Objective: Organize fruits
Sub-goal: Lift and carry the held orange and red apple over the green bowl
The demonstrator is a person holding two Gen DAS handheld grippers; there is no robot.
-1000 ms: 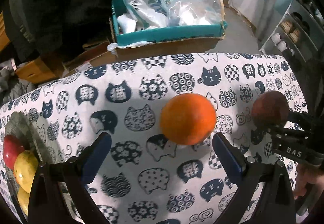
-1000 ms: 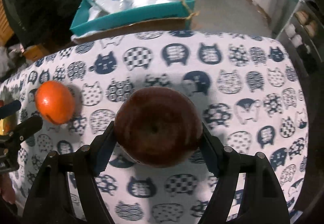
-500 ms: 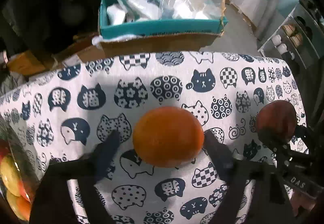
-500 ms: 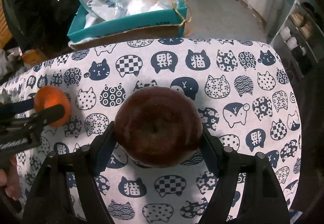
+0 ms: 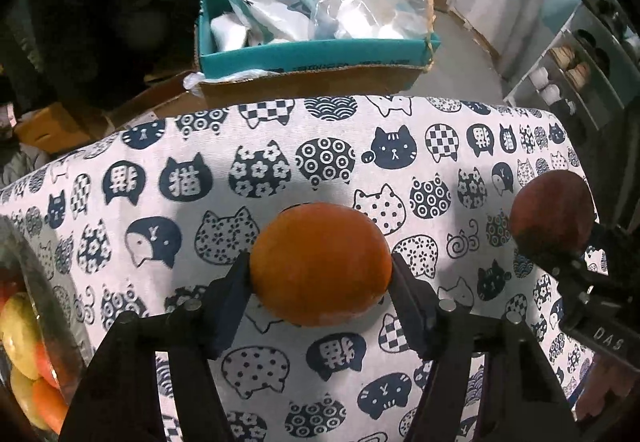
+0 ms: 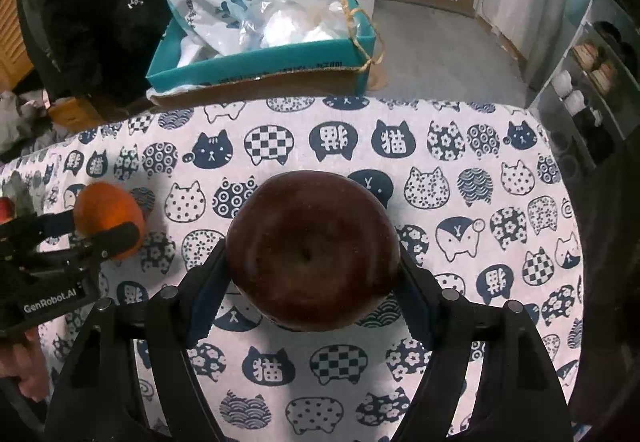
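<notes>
On patterned cloth, round smooth orange

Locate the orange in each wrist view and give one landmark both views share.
Left wrist view: the orange sits at centre, between the left gripper fingers, whose jaws are closing on it.
Right wrist view: the orange is at the left edge.
Shared landmark: the teal box beyond the cat-print cloth.

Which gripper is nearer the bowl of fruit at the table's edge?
Left. The left gripper, its jaws closing around the orange, sits beside the bowl of fruit. The right gripper, clamped on the dark red apple, is farther along the table.
</notes>
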